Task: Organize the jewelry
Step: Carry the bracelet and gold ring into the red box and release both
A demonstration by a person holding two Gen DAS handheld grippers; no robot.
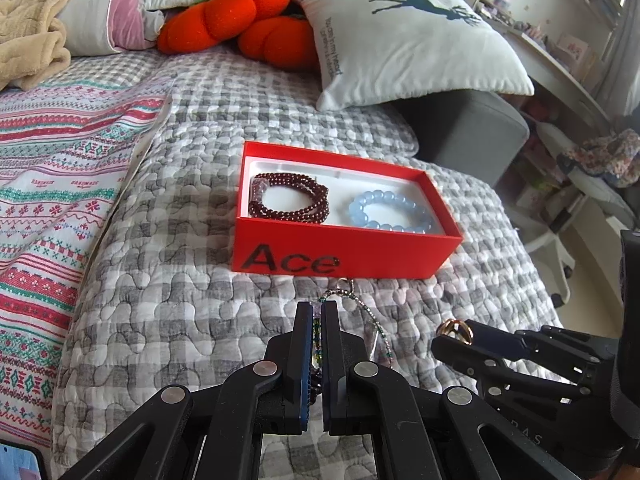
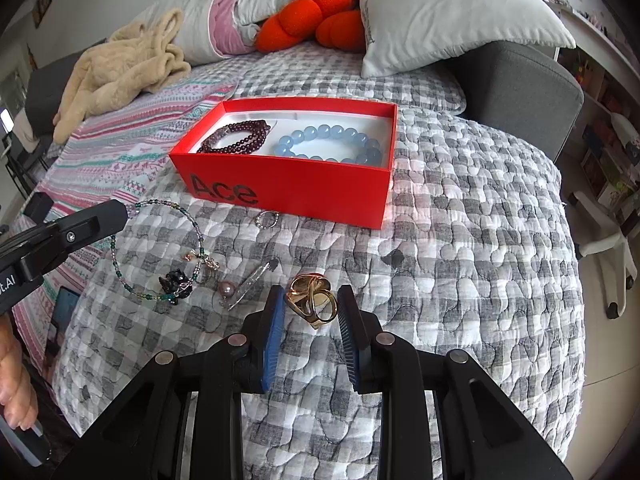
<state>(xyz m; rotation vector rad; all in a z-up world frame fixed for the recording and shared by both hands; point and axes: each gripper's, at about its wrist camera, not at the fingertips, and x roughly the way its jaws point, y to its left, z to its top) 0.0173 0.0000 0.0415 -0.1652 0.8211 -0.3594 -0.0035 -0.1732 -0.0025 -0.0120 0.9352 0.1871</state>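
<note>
A red "Ace" box [image 1: 344,252] [image 2: 296,184] sits on the quilt and holds a dark red bead bracelet [image 1: 288,198] [image 2: 236,138] and a pale blue bead bracelet [image 1: 390,210] [image 2: 328,144]. My left gripper [image 1: 318,308] [image 2: 120,208] is shut on a thin green beaded bracelet [image 2: 160,248] and lifts one side of it. My right gripper [image 2: 312,304] [image 1: 456,330] is closed on a gold ring [image 2: 312,300] [image 1: 454,328], just in front of the box.
On the quilt lie a small silver ring [image 2: 267,219], a black charm [image 2: 176,282], a pearl earring [image 2: 226,290] and a clear hairpin [image 2: 256,278]. Pillows [image 2: 448,12], an orange plush [image 2: 316,20] and a beige blanket [image 2: 120,68] lie behind. A phone [image 2: 64,308] lies at the left.
</note>
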